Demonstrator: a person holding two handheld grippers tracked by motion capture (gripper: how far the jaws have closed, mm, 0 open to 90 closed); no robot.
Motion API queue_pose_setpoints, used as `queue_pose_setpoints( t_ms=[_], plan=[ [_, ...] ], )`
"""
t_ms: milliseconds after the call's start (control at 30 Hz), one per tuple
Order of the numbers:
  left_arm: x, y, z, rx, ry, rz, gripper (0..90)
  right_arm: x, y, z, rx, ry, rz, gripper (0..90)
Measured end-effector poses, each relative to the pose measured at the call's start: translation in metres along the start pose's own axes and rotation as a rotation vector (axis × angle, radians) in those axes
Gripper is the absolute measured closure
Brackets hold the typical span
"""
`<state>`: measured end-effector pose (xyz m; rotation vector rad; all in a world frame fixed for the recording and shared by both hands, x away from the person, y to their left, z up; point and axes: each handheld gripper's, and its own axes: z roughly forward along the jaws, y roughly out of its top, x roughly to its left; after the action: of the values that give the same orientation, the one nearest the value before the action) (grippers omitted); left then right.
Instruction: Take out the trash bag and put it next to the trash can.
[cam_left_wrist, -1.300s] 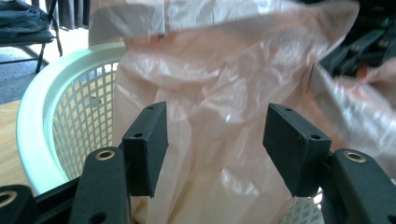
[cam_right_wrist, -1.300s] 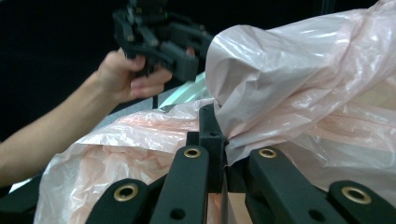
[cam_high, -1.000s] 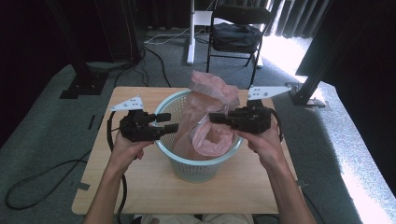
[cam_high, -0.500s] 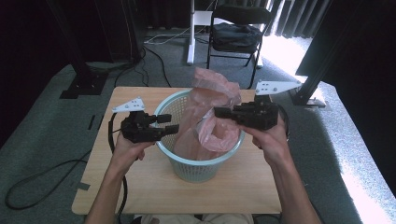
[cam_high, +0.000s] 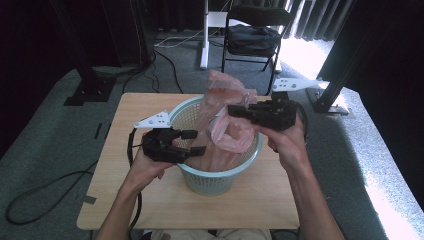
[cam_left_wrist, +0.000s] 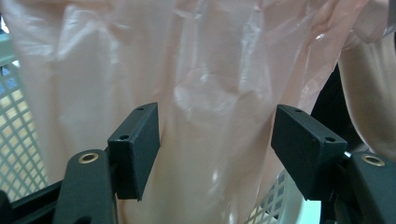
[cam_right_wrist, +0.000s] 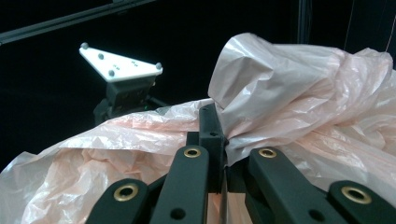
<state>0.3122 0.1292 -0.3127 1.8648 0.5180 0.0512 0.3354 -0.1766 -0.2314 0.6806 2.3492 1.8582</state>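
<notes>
A rectangular light wooden table (cam_high: 150, 200) stands on grey-green carpet (cam_high: 45, 150). Behind the table is a black folding chair (cam_high: 257, 30) carrying a dark bag (cam_high: 252, 40). A white vertical post (cam_high: 204, 35) stands left of the chair. Black cables (cam_high: 35, 197) lie on the carpet. Dark curtains (cam_high: 310, 20) hang behind.

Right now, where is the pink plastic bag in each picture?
High view: pink plastic bag at centre, rising out of the mint laundry basket.
Left gripper view: bag across the picture, beyond the open jaws.
Right gripper view: bag pinched in the shut jaws, spreading right.
Shared landmark: the basket's mesh wall.
</notes>
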Motion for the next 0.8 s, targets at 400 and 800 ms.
queue_pose_setpoints(
  t_ms=[400,800],
  plan=[
    [-0.011,0.014,0.01,0.033,0.108,0.048,84.5,0.004,0.005,-0.002,-0.054,0.011,0.014,88.9],
    [-0.002,0.02,-0.013,-0.136,0.106,-0.043,89.9,0.0,-0.033,0.001,0.092,-0.039,-0.02,88.9]
  ],
)
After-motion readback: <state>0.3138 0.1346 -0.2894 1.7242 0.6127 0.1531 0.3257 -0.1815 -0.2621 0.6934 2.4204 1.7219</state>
